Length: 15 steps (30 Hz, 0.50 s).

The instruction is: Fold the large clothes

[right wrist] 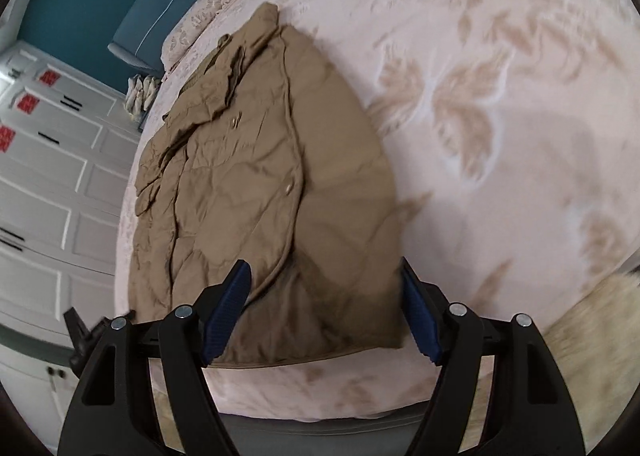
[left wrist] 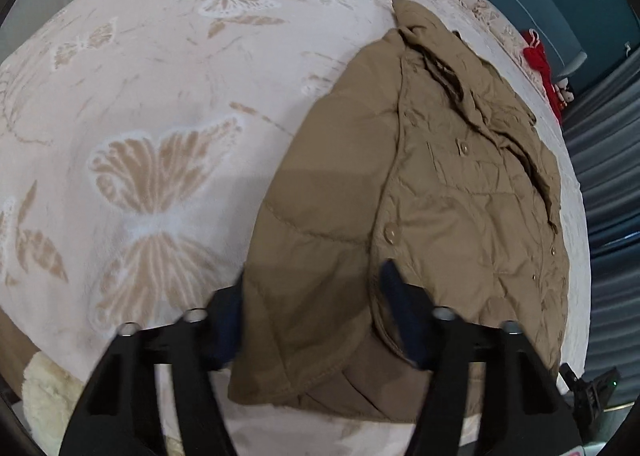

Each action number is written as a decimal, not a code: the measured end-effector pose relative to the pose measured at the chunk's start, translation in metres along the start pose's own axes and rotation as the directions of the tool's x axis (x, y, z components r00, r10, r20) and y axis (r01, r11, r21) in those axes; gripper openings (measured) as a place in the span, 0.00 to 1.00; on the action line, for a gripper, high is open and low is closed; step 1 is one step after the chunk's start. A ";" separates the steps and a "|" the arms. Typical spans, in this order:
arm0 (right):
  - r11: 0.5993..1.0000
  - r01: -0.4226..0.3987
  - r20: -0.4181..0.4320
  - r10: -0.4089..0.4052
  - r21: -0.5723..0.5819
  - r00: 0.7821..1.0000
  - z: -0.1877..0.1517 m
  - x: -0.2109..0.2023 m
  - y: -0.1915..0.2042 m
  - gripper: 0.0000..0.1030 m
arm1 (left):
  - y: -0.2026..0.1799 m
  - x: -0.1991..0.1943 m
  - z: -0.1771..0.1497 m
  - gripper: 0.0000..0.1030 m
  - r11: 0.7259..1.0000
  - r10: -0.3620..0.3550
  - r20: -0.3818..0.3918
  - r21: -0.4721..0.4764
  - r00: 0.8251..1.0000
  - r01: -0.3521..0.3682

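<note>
A tan padded jacket with snap buttons lies folded lengthwise on a bed covered by a pale butterfly-print blanket, its collar at the far end. In the left wrist view my left gripper hovers over the near hem; its blue pads stand apart with jacket cloth showing between them, and neither visibly presses on it. In the right wrist view the same jacket sits left of centre. My right gripper is open just above the near hem, its blue pads wide on either side of the cloth.
A teal headboard runs along the far end of the bed. White wardrobe doors stand beside the bed. A red item lies near the headboard. A cream furry thing sits at the near bed edge.
</note>
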State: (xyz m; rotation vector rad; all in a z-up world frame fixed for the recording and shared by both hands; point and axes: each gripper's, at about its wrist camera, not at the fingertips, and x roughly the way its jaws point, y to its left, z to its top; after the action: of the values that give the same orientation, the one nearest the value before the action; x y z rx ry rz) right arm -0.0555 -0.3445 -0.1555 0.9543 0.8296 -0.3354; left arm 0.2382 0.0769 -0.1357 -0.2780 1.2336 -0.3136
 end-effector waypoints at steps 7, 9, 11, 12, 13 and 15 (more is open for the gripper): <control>0.989 0.106 0.014 -0.105 -0.101 0.994 -0.004 -0.002 0.023 0.07 | -0.012 -0.038 -0.027 0.02 0.997 -0.012 0.061 0.083 0.998 0.007; 0.986 0.109 0.035 -0.105 -0.129 0.994 -0.004 -0.018 0.027 0.05 | -0.017 -0.059 -0.038 0.02 0.994 -0.019 0.085 0.109 0.996 0.009; 0.976 0.100 0.054 -0.091 -0.194 0.994 -0.007 -0.040 0.039 0.04 | -0.018 -0.084 -0.049 0.01 0.990 -0.027 0.097 0.140 0.995 0.013; 0.963 0.100 0.057 -0.088 -0.250 0.994 -0.011 -0.056 0.048 0.04 | -0.017 -0.101 -0.056 0.01 0.987 -0.035 0.103 0.159 0.994 0.018; 0.953 0.095 0.049 -0.085 -0.288 0.995 -0.011 -0.067 0.053 0.04 | -0.014 -0.111 -0.060 0.01 0.985 -0.036 0.106 0.171 0.994 0.018; 0.908 0.096 0.041 -0.087 -0.407 0.995 -0.026 -0.103 0.068 0.04 | -0.007 -0.148 -0.080 0.01 0.978 -0.029 0.111 0.209 0.993 0.006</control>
State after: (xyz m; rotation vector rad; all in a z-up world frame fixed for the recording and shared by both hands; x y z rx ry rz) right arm -0.0947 -0.2950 -0.0463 0.5192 0.8835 -0.2387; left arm 0.1175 0.1233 -0.0280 -0.1238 1.0766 -0.4336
